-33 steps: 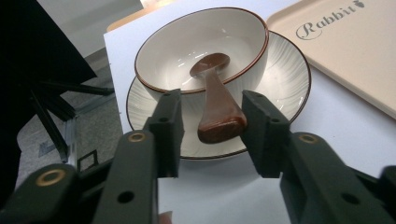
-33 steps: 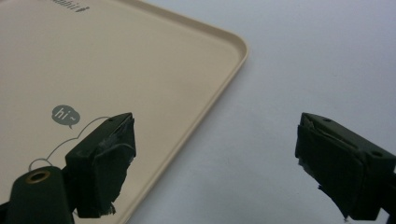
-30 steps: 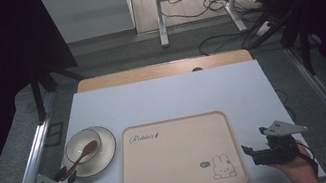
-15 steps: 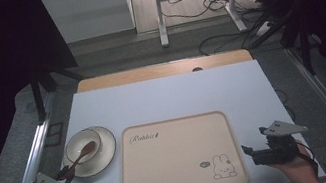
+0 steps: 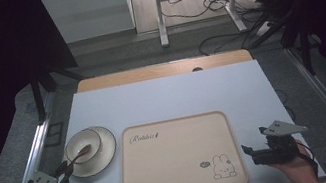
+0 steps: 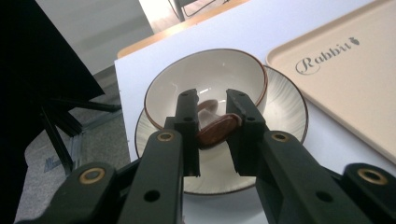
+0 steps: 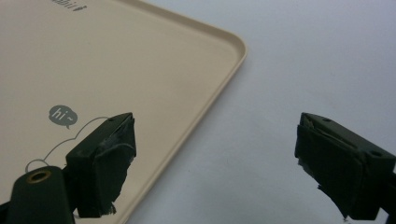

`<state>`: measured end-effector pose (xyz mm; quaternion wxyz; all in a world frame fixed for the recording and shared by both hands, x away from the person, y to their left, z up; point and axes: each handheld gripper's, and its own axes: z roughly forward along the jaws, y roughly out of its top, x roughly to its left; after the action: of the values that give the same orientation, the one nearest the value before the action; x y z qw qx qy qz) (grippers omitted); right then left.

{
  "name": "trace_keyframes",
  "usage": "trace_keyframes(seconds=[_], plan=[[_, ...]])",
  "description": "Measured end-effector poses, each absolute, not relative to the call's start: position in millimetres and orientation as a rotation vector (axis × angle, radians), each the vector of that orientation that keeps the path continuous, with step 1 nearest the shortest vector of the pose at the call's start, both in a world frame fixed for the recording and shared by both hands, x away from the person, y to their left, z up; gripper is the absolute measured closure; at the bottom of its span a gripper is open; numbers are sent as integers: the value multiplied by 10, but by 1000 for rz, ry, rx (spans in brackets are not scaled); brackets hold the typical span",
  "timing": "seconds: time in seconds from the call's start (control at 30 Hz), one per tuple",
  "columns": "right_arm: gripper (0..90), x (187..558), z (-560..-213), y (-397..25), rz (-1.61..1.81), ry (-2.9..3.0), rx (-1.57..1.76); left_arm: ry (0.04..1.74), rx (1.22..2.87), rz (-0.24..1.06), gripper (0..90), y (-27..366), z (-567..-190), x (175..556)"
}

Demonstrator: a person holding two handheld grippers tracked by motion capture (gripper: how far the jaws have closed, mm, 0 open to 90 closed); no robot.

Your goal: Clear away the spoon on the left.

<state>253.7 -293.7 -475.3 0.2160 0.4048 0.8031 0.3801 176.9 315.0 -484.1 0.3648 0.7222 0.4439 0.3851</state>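
A brown spoon (image 5: 77, 156) lies in a white bowl (image 5: 83, 142) that stands on a ribbed plate (image 5: 105, 152) at the table's left. My left gripper (image 5: 63, 171) comes in from the near left corner and is shut on the spoon handle. In the left gripper view, the spoon (image 6: 218, 130) sits pinched between the two jaws of that gripper (image 6: 212, 100), over the bowl (image 6: 219, 70) and plate (image 6: 287, 105). My right gripper (image 5: 251, 151) rests open by the beige tray's right edge. Its jaws (image 7: 215, 158) stand wide apart with nothing between them.
A large beige tray (image 5: 175, 170) with a rabbit drawing lies in the middle of the pale table (image 5: 167, 98); its corner (image 7: 140, 60) reaches under the right gripper's left jaw. A wooden strip borders the far edge. Cables and a stand lie beyond on the floor.
My left gripper has shifted slightly at the spoon handle by the plate. The right hand has stayed still.
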Motion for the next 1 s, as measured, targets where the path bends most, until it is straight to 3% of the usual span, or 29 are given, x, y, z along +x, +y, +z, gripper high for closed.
trace_keyframes(seconds=[0.73, 1.0], plan=[[130, 2540, -4755, -2936, 1051, 2223, 1120, 1073, 1797, 1043, 793, 2998, -4510, 1947], [130, 2542, -4756, -2946, 1051, 2222, 1119, 1049, 1783, 1059, 848, 2950, -4400, 1967]])
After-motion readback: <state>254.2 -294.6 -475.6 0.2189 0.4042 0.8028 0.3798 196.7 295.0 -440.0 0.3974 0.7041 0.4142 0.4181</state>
